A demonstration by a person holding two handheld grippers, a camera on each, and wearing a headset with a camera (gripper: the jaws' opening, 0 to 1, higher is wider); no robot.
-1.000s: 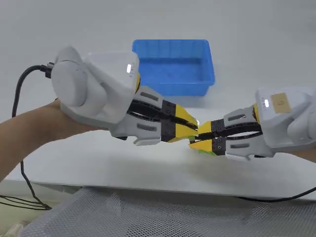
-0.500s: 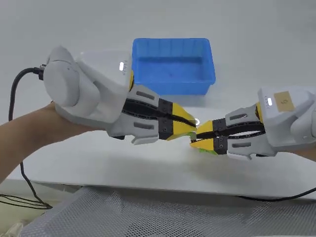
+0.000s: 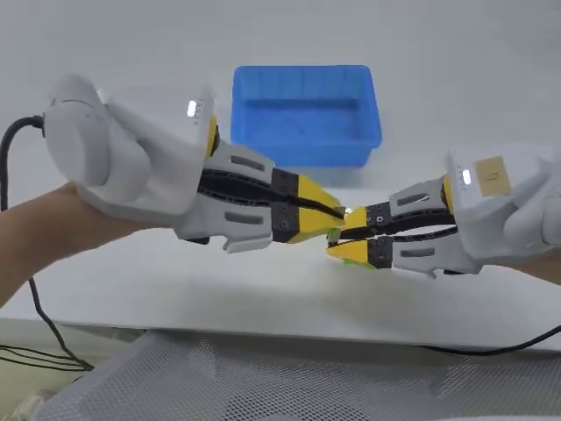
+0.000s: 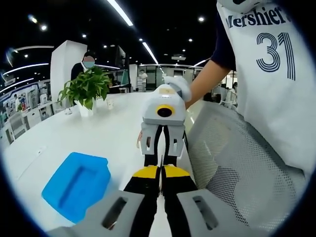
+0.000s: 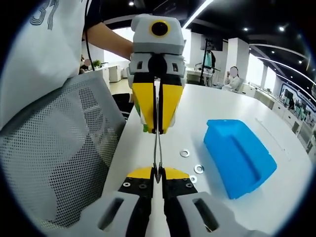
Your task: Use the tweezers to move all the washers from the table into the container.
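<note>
- The right hand-held gripper (image 5: 157, 174) has its yellow-tipped jaws pressed together, pinching one end of the thin metal tweezers (image 5: 157, 148).
- The left hand-held gripper (image 5: 157, 129) faces it tip to tip, its jaws clamped on the tweezers' other end.
- Three small silver ring washers (image 5: 199, 169) lie on the white desk (image 5: 197, 133), near the open blue plastic container (image 5: 242, 158).
</note>
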